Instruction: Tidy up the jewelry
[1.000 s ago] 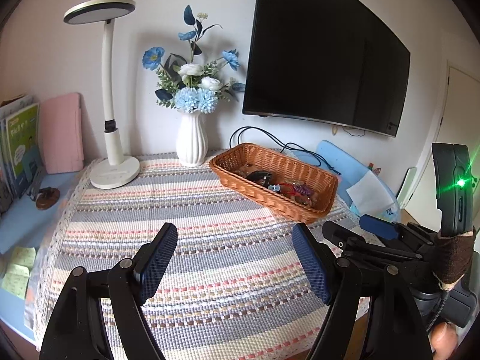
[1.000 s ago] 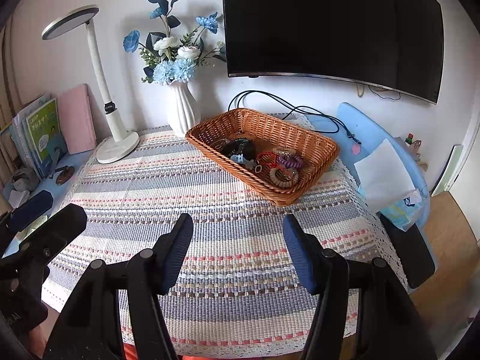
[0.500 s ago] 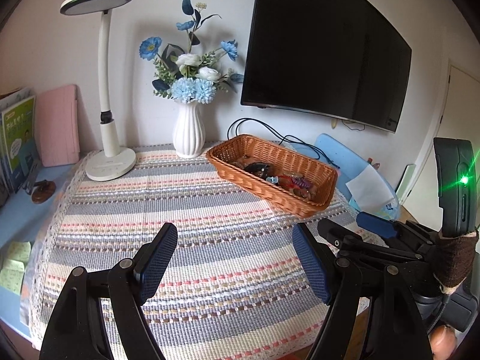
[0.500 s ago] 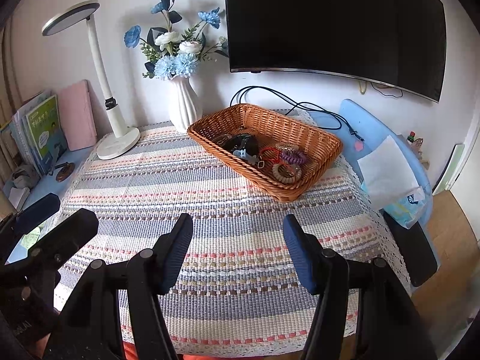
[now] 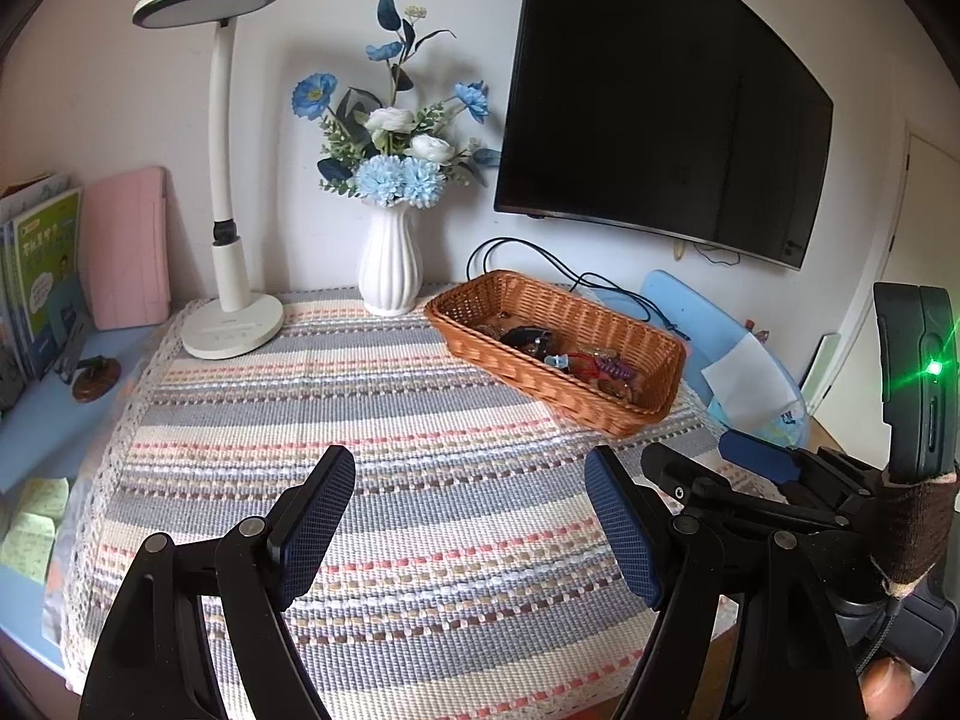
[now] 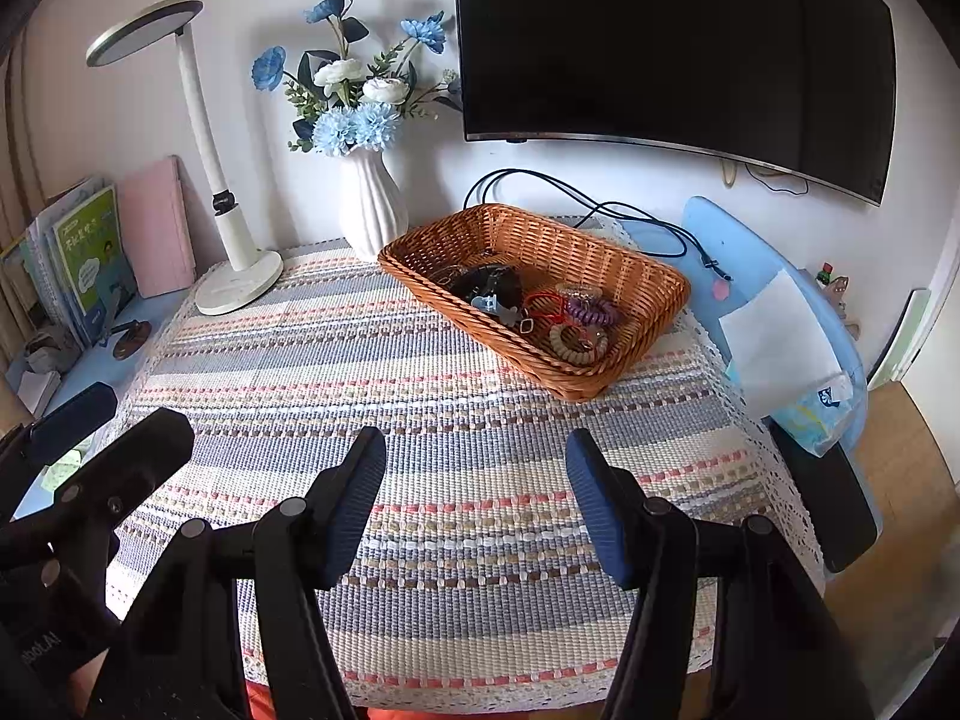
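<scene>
A wicker basket stands at the table's far right and holds jewelry: a black piece, a blue clip, a red cord, a purple coil and a beige bead bracelet. The basket also shows in the left wrist view. My left gripper is open and empty above the near part of the striped cloth. My right gripper is open and empty, well short of the basket. Each gripper shows in the other's view, the right one and the left one.
A white vase of blue flowers and a white desk lamp stand at the back. Books and a pink case lean at the left. A TV hangs on the wall. A blue chair with tissues stands right.
Both grippers have drawn back and risen slightly from the table, so the basket looks a little farther off. Both stay open and empty.
</scene>
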Available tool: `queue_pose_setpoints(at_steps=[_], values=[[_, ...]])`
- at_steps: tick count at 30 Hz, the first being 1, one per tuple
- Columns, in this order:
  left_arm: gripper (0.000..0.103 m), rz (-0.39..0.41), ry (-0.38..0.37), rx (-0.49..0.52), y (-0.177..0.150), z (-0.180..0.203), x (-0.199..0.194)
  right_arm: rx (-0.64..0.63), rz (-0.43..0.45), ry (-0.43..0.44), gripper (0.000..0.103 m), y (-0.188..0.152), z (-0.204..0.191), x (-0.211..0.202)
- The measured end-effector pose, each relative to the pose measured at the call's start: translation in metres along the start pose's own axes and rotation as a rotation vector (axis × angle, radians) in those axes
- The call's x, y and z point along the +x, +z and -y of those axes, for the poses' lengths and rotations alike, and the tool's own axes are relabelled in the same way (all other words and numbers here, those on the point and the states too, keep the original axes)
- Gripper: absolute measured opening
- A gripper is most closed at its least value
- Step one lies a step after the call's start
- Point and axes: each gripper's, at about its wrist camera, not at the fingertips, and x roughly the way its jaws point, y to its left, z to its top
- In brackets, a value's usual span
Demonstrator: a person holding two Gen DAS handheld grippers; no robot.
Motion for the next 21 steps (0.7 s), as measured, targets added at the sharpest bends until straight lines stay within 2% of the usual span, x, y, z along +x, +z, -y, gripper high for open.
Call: queue_pose_setpoints(at_steps=[13,21], values=[[0.08,0.003,0.049,-0.006,-0.0011,-0.0009,-0.0002,-0.005,-0.017,0.009,0.064,-0.0015,-0.0009,0.0041],[0.08,0.042,0.094,0.009,-0.0003,-0.0021,-0.0055,-0.015,-0.022,0.012,0.064,-0.0006,-0.0024,0.0056]])
